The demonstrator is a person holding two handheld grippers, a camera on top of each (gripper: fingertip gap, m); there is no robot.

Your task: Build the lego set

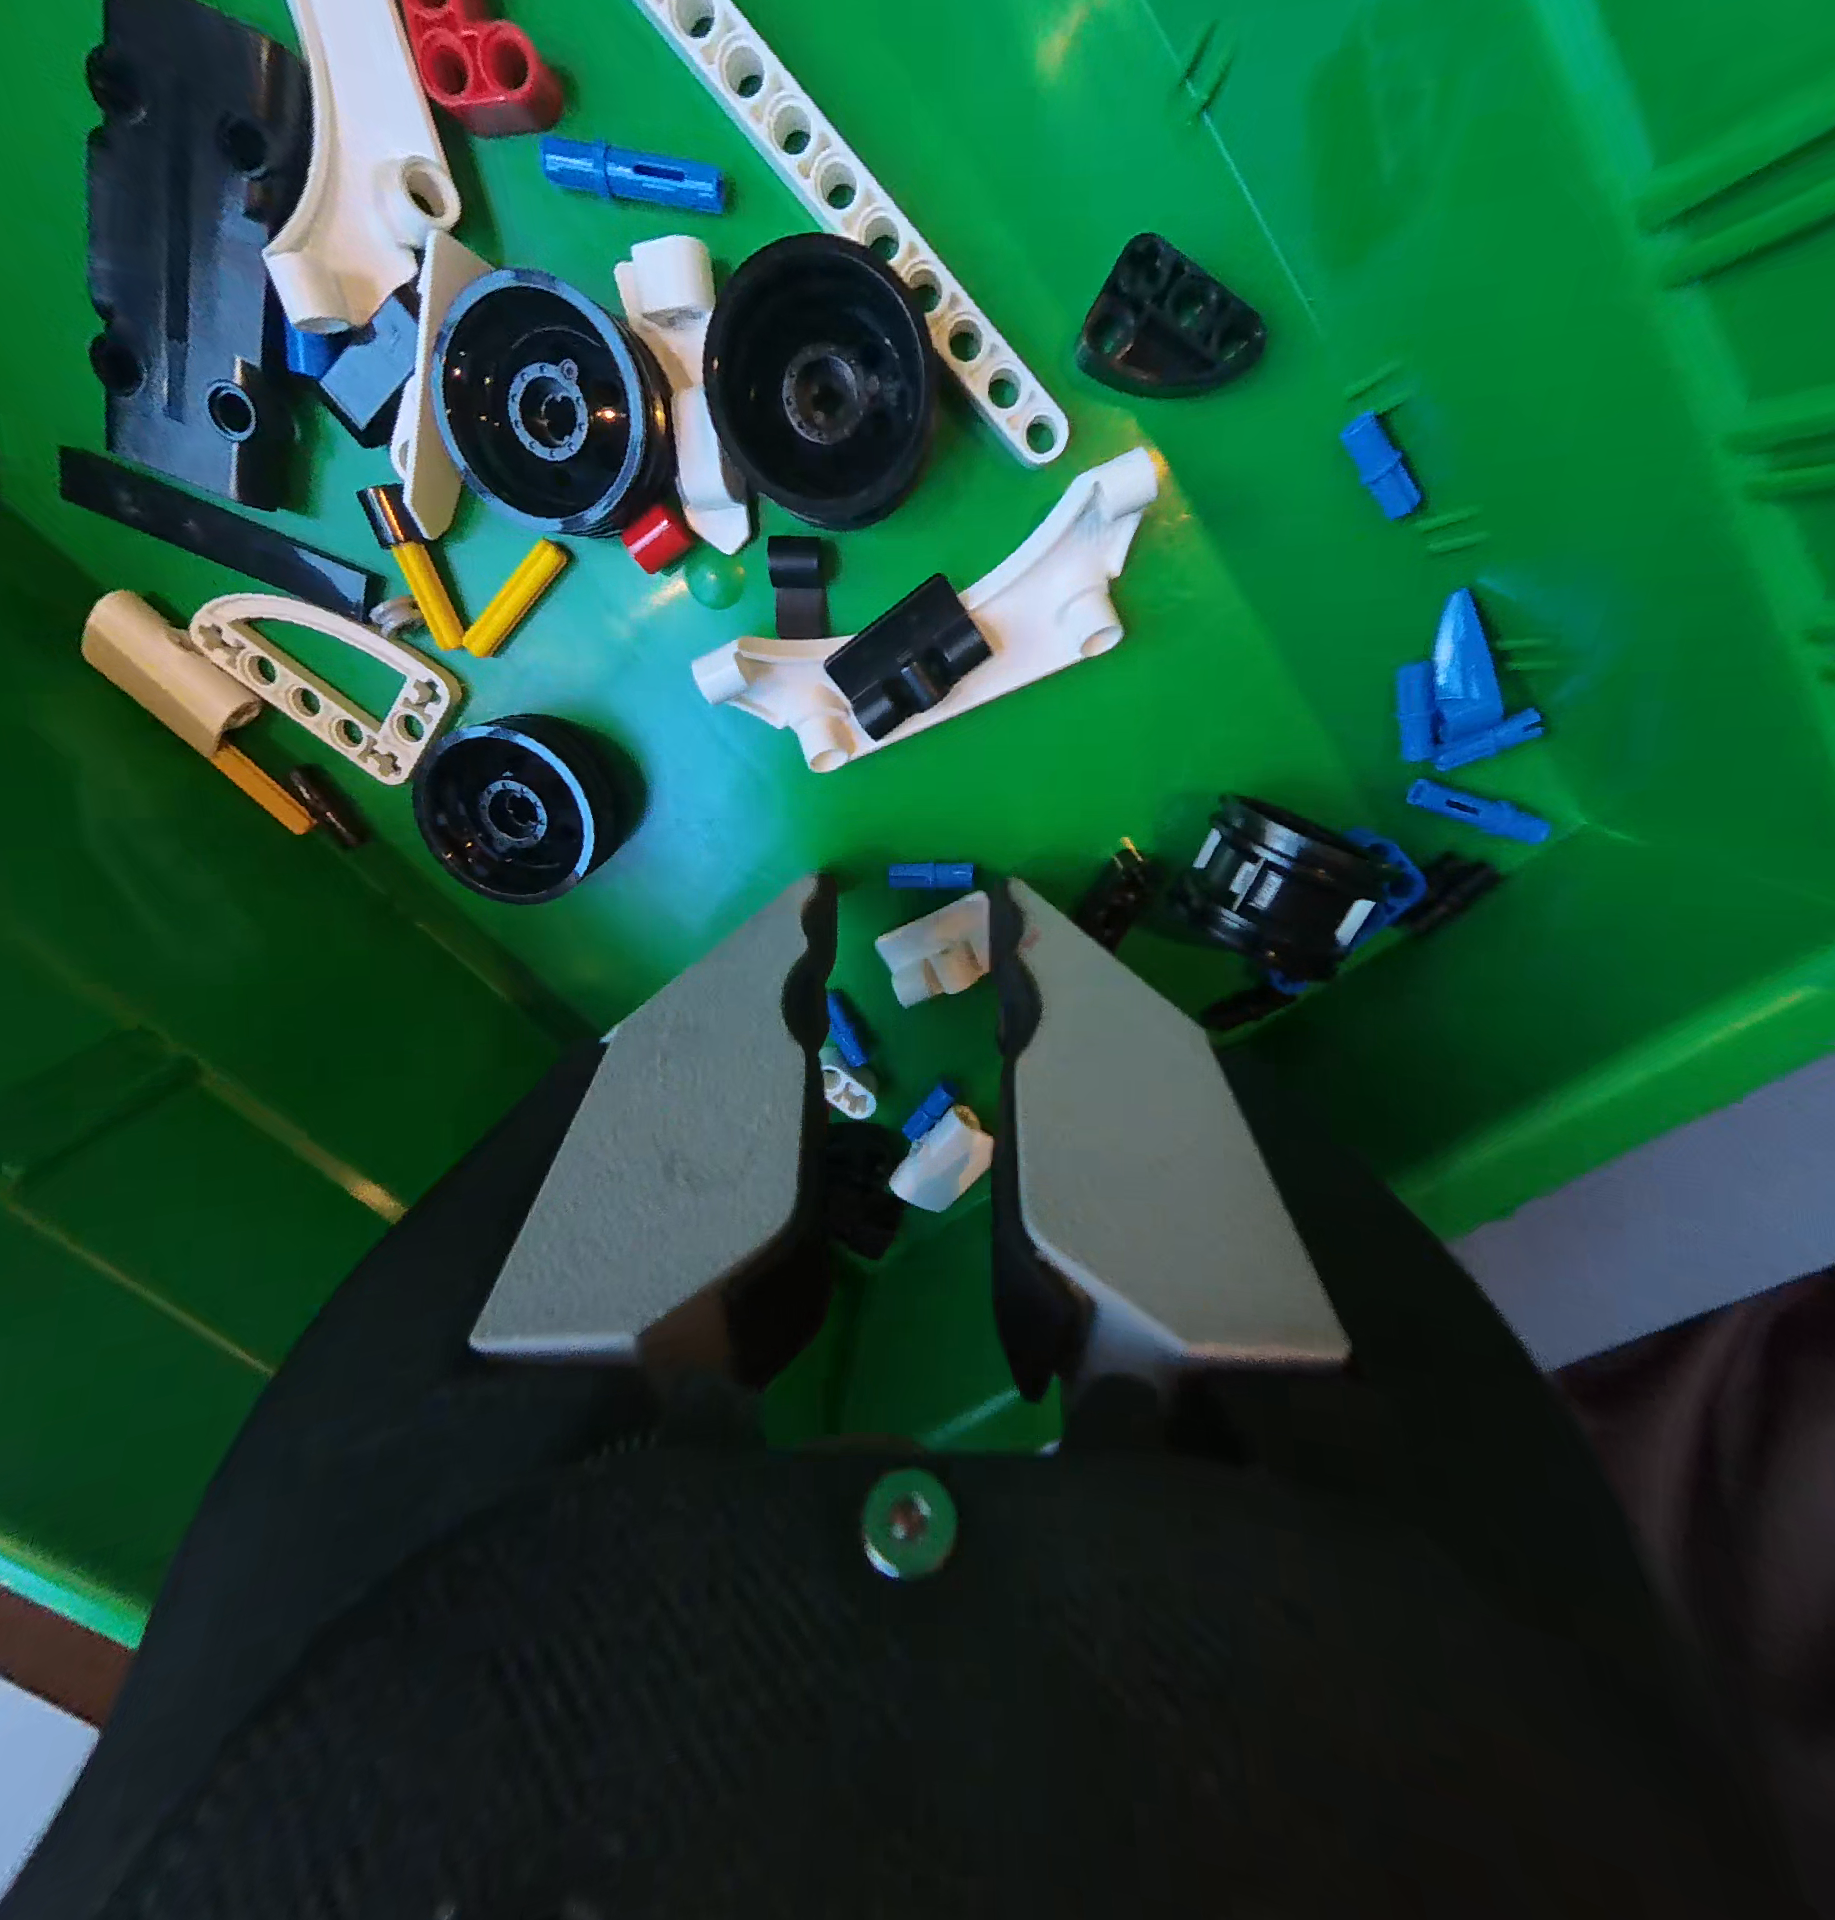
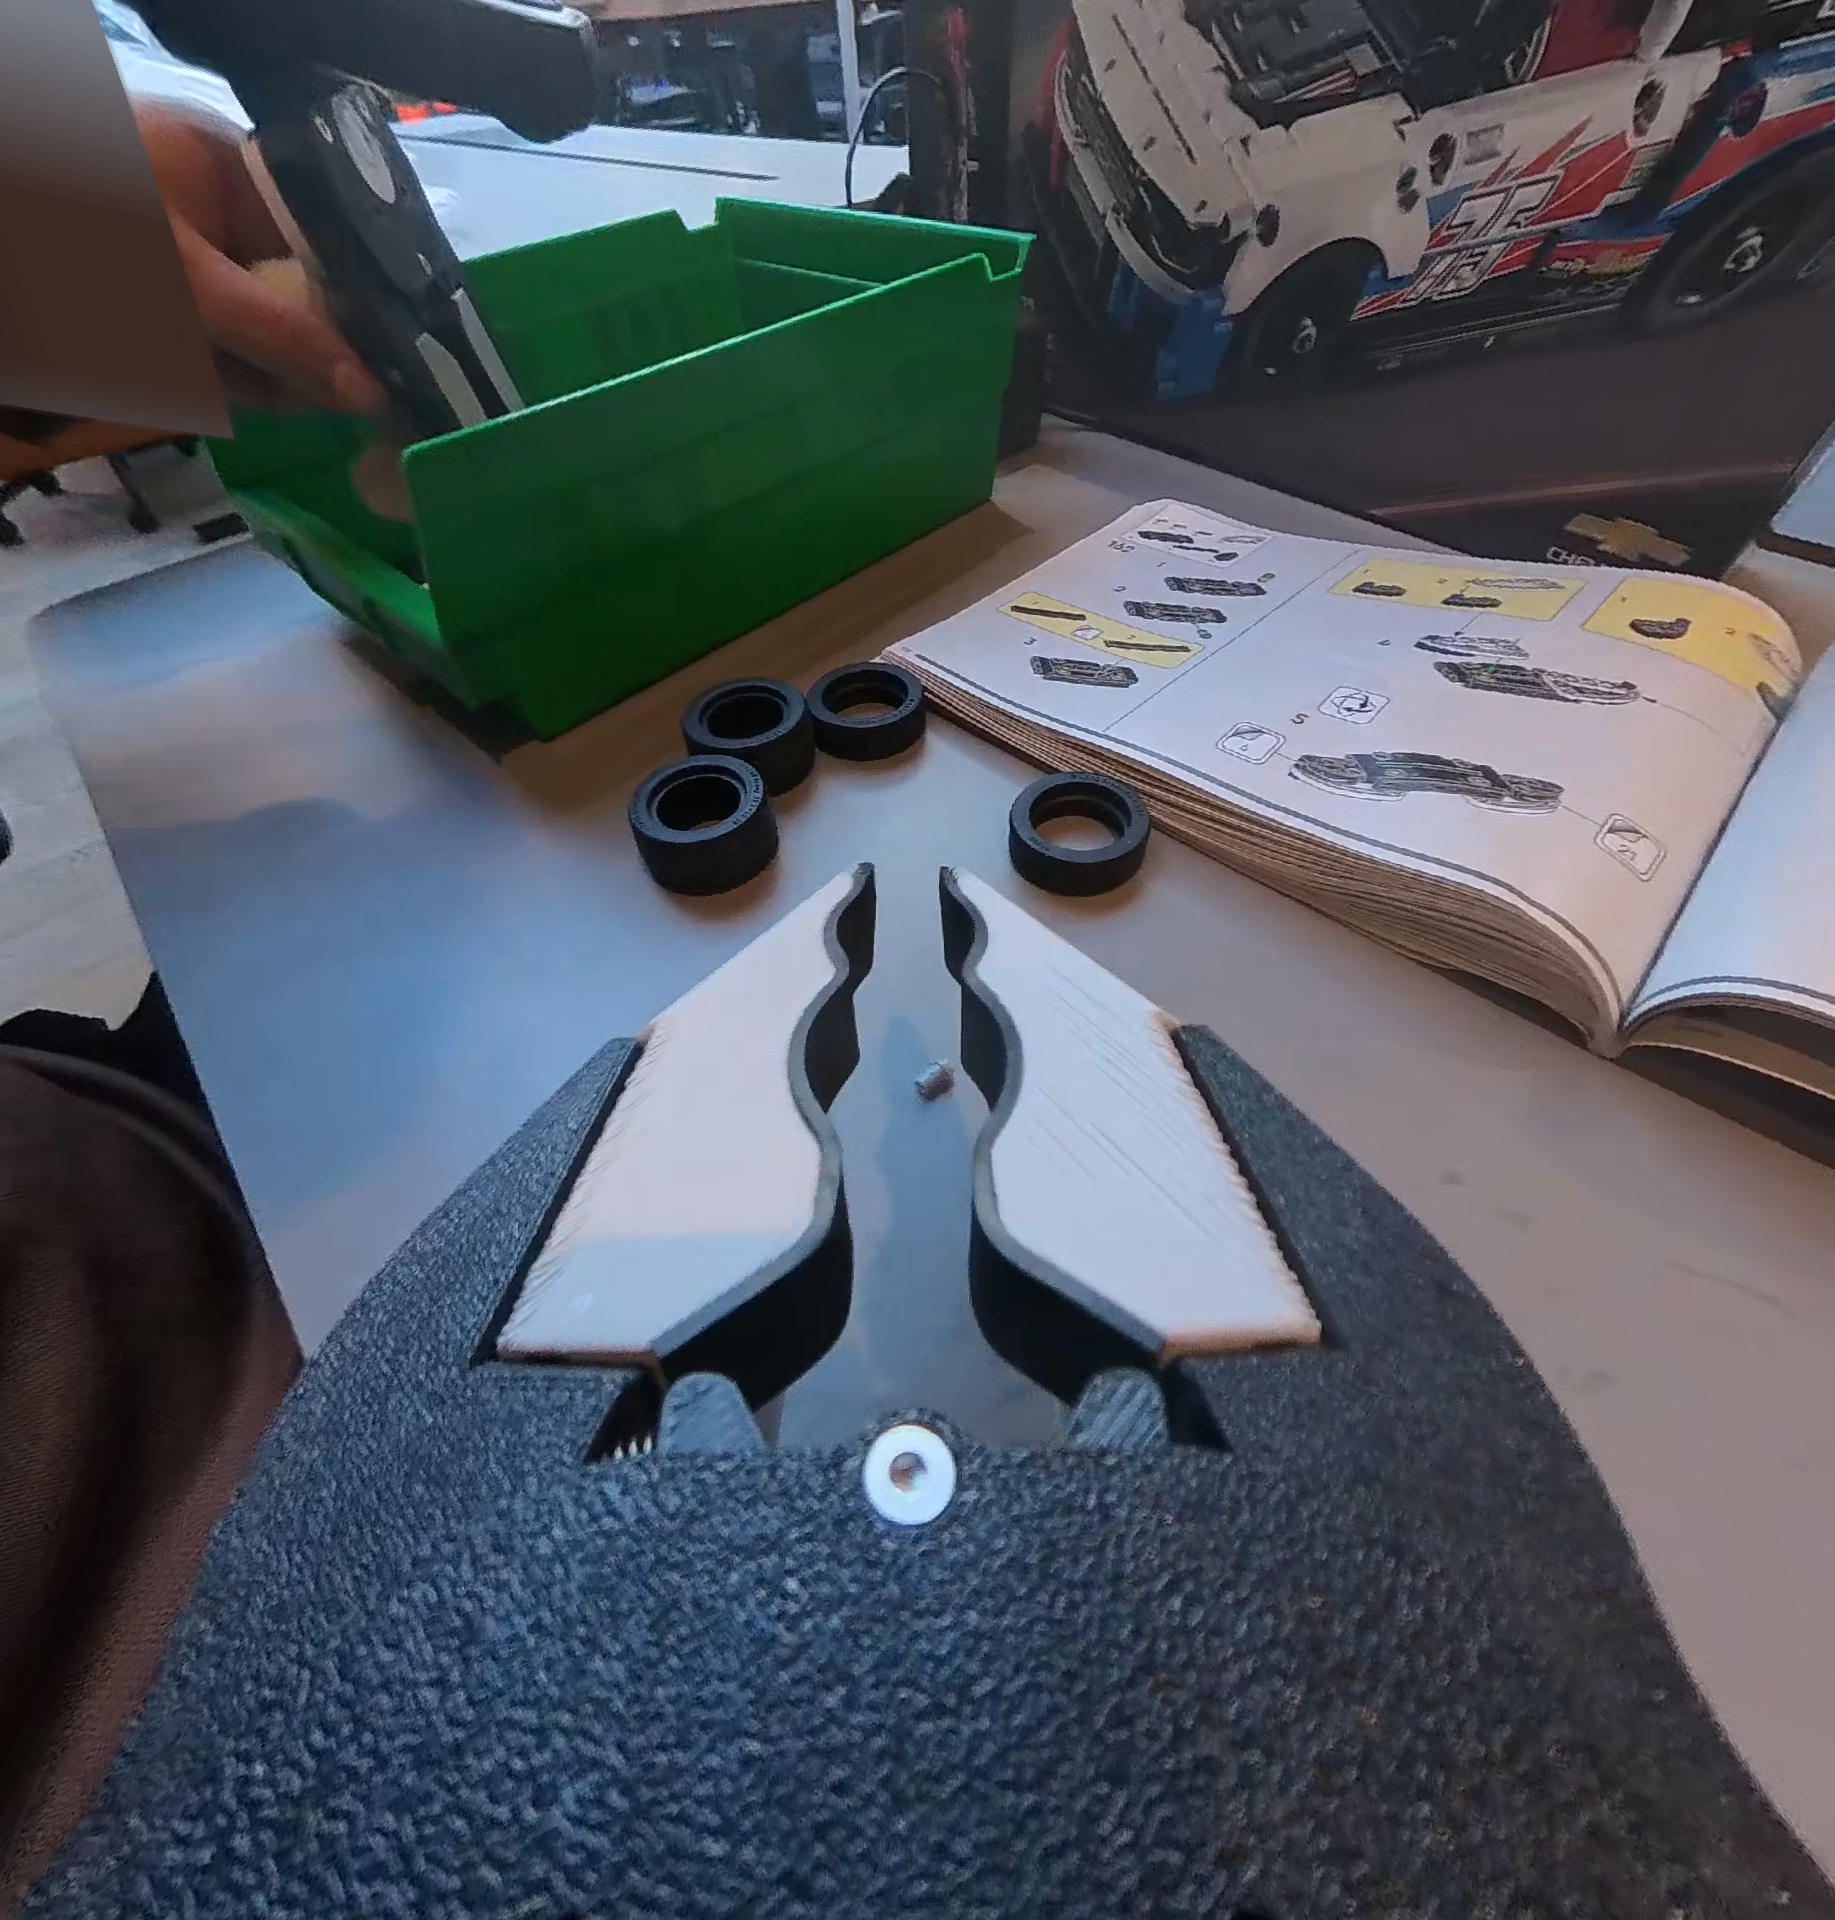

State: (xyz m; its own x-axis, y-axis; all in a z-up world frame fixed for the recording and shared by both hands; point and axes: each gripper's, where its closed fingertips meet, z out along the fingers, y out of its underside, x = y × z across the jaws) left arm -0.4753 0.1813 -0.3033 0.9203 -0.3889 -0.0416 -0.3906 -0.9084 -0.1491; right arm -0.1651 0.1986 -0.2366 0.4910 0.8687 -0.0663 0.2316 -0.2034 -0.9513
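My left gripper (image 1: 913, 894) is open and empty inside the green bin (image 1: 1412, 312), pointing down at loose Lego parts. A small white connector (image 1: 939, 951) and a blue pin (image 1: 928, 875) lie between its fingertips on the bin floor. Beyond lie several black wheel rims (image 1: 819, 379), white curved panels (image 1: 1038, 603), a long white beam (image 1: 851, 197), yellow axles (image 1: 513, 597) and blue pins (image 1: 632, 177). My right gripper (image 2: 908, 878) is open and empty, low over the grey table. Several black tyres (image 2: 703, 836) lie just beyond its tips.
The green bin (image 2: 684, 488) stands at the back left of the table (image 2: 373, 935), with a hand holding the left gripper (image 2: 373, 260) in it. An open instruction booklet (image 2: 1360, 727) lies at the right. The Lego box (image 2: 1464, 208) stands behind. A tiny grey piece (image 2: 932, 1081) lies between my right fingers. The tips of one gripper are about 30 centimetres away from the tips of the other.
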